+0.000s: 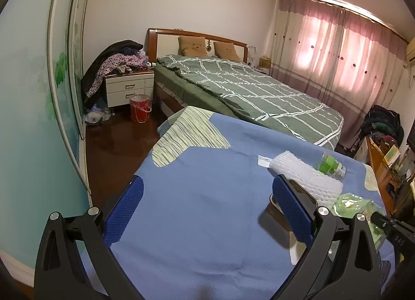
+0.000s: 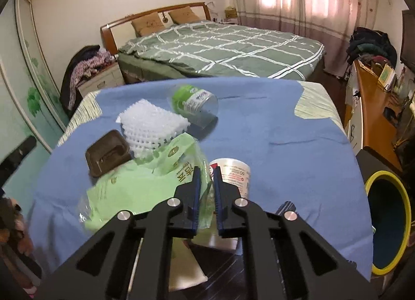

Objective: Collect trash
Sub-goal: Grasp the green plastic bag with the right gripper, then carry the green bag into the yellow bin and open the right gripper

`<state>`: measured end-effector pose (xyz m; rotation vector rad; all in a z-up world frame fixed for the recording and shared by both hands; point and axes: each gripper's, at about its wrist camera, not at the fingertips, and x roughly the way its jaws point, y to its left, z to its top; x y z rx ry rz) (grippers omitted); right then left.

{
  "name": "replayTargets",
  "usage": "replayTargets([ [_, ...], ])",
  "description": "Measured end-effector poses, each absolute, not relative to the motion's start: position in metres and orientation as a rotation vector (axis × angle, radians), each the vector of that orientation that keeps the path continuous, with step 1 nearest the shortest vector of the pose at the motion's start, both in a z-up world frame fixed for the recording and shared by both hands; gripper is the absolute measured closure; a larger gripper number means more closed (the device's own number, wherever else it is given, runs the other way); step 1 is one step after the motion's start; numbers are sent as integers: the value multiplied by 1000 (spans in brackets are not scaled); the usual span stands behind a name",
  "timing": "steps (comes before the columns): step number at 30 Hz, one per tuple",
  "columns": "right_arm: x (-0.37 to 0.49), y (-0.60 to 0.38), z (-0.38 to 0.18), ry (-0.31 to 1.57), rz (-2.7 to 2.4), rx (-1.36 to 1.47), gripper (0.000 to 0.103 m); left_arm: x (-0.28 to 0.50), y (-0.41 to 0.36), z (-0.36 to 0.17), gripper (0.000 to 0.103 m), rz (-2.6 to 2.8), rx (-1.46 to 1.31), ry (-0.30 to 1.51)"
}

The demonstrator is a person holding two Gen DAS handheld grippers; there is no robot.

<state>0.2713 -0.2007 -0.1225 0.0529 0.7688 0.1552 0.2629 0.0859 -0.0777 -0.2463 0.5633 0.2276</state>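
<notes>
Right gripper (image 2: 206, 175) has its jaws nearly together, clamped on the edge of a crinkly light-green plastic film bag (image 2: 145, 183) lying on the blue-cloth bench (image 2: 272, 144). Bag looks feather-light, floppy and slippery; a pinch on a bunched fold or edge should hold best, a flat panel would likely slip. Just right of the bag: white paper cup with red print (image 2: 233, 172), light but crushable, best taken by the rim. Behind the bag: dark brown plastic tray (image 2: 106, 153), stiff; white foam net sleeve (image 2: 153, 126), soft and squashy; further back a clear bottle with green label (image 2: 194, 101), on its side, may roll. Left gripper (image 1: 205, 209) jaws wide apart, empty, over bare cloth left of the bag. Yellow-rimmed bin (image 2: 389, 222) sits right of the bag, off the bench.
</notes>
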Motion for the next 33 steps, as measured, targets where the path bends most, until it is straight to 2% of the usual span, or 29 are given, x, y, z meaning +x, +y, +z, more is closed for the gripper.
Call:
replayTargets([
  [13, 224, -233, -83, 632, 85, 90, 95, 257, 71, -76, 5, 210, -216, 556],
  [33, 166, -438, -123, 558, -626, 296, 94, 246, 54, -69, 5, 169, -164, 525],
])
